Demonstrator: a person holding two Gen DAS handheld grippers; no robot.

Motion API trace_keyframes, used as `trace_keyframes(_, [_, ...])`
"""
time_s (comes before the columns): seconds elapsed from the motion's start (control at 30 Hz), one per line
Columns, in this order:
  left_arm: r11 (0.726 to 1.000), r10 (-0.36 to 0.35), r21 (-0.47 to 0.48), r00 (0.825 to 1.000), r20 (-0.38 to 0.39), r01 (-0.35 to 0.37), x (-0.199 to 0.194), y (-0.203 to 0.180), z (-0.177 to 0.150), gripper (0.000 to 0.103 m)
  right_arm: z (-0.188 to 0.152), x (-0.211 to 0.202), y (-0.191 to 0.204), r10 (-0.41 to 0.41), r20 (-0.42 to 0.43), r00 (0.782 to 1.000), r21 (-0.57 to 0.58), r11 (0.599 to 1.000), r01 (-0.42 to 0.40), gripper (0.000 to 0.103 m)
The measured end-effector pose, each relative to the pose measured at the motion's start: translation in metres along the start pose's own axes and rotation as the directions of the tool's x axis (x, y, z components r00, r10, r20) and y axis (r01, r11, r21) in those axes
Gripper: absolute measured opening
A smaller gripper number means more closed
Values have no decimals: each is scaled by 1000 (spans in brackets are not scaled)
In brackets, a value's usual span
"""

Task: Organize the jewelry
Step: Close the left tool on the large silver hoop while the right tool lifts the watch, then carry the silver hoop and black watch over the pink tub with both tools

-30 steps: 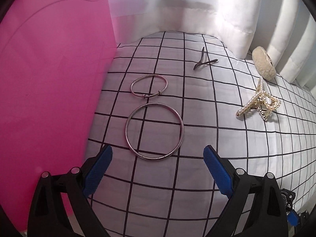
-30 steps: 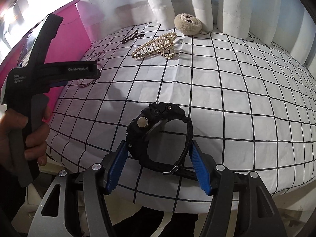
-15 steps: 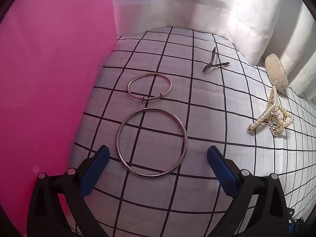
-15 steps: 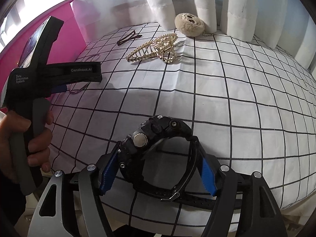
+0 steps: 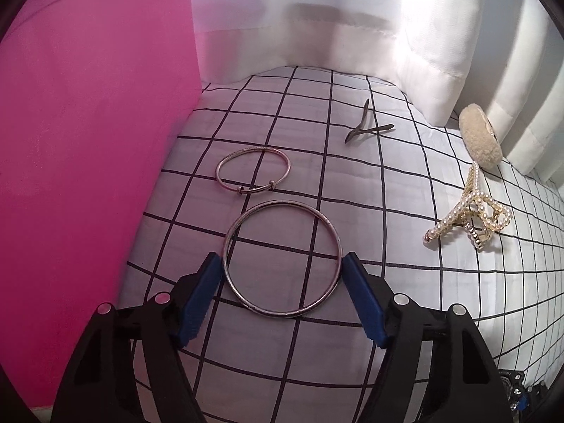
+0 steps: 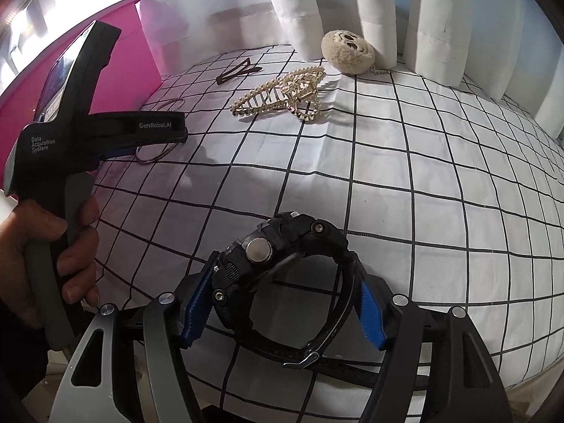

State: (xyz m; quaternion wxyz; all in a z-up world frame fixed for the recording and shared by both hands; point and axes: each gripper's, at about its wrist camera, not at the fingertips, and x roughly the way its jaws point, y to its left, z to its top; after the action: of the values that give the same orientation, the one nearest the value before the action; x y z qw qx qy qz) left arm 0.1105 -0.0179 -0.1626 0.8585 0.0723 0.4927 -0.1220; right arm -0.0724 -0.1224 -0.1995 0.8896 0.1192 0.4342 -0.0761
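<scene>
In the left wrist view my left gripper [image 5: 282, 299] has closed around the large silver bangle [image 5: 333, 232] lying on the checked cloth; both blue pads [image 5: 197, 299] touch its rim. A smaller bangle [image 5: 287, 162] lies just beyond it. In the right wrist view my right gripper [image 6: 282, 303] is shut on a black wristwatch [image 6: 261, 250], lifted a little above the cloth. The left gripper's body [image 6: 70, 134] shows at the left there, over the bangles.
A pearl hair claw [image 5: 472, 211] [image 6: 282, 95], a dark hair clip [image 5: 366, 127] [image 6: 236, 68] and a beige plush keychain [image 5: 479, 137] [image 6: 347, 53] lie further back. A pink wall [image 5: 88, 141] bounds the left, white curtains [image 6: 433, 17] the back.
My left gripper moved forward and narrowed from wide open until its pads met the large bangle. My right gripper raised the watch slightly.
</scene>
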Motion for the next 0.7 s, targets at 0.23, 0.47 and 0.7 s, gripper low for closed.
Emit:
trace_keyframes(0.23, [1000, -2, -4, 1000, -14, 2, -2, 1, -1, 68, 1, -2, -2, 19, 7, 1000, 8, 1000, -19, 66])
trace_keyframes(0.47, [999, -10, 37, 1000, -30, 11, -19, -1, -14, 68, 5, -11, -9, 23, 32, 999, 21, 1000, -24, 66])
trace_keyframes(0.7, [998, -38, 47, 999, -18, 39, -53, -1, -23, 68, 14, -26, -16, 26, 53, 998, 25, 999, -27, 66])
